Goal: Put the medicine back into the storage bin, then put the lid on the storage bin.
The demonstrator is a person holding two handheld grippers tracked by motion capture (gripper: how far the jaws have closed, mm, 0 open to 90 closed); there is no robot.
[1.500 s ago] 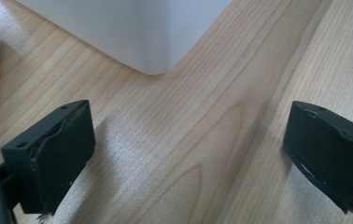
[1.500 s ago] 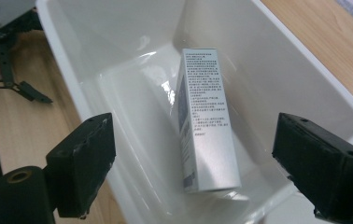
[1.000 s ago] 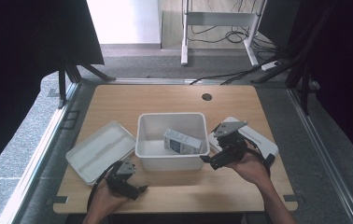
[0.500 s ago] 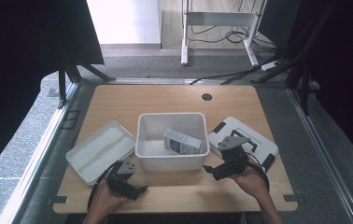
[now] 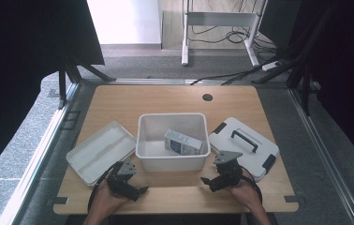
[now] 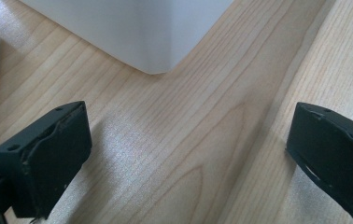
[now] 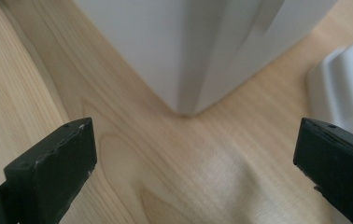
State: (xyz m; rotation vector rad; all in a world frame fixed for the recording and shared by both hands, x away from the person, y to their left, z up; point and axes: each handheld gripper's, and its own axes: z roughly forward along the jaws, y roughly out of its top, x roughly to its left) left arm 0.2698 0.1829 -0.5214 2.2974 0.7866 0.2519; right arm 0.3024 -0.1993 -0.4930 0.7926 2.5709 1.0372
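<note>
High view shows your left gripper (image 5: 127,183) and right gripper (image 5: 218,176), both with jaws spread and empty, at 7 and 5 o'clock of the white bin (image 5: 173,140) at table centre; it looks light, rigid and slick, so take its rim.

Carton (image 5: 182,142) in the white bin (image 5: 142,140): printing present, too small to read.
Elsewhere: no legible text.
</note>
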